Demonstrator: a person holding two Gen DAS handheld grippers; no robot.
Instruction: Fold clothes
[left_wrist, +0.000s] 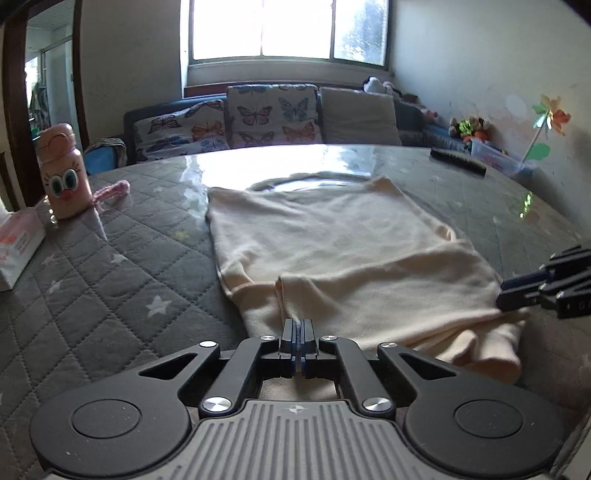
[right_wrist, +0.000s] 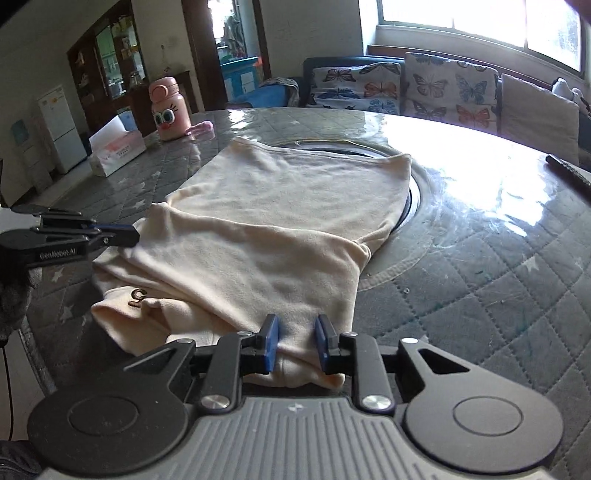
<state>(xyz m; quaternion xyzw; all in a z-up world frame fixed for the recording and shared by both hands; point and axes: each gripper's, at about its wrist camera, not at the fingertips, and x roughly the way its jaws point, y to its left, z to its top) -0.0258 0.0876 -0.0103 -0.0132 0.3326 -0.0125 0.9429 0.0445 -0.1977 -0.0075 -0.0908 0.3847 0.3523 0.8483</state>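
Note:
A cream garment (left_wrist: 332, 254) lies on the quilted grey table, its near part folded over in a band; it also shows in the right wrist view (right_wrist: 280, 221). My left gripper (left_wrist: 297, 328) is shut at the near edge of the folded layer, seemingly pinching the cloth. It shows from the side in the right wrist view (right_wrist: 129, 236), at the fold's left edge. My right gripper (right_wrist: 296, 341) has its jaws slightly apart around the garment's near edge. It appears in the left wrist view (left_wrist: 509, 295) at the fold's right edge.
A pink cartoon bottle (left_wrist: 66, 173) and a tissue box (left_wrist: 18, 247) stand at the table's left. A dark brush (left_wrist: 458, 162) lies far right. A glass turntable (right_wrist: 461, 184) sits under the garment's far end. A sofa (left_wrist: 273, 118) with butterfly cushions is behind the table.

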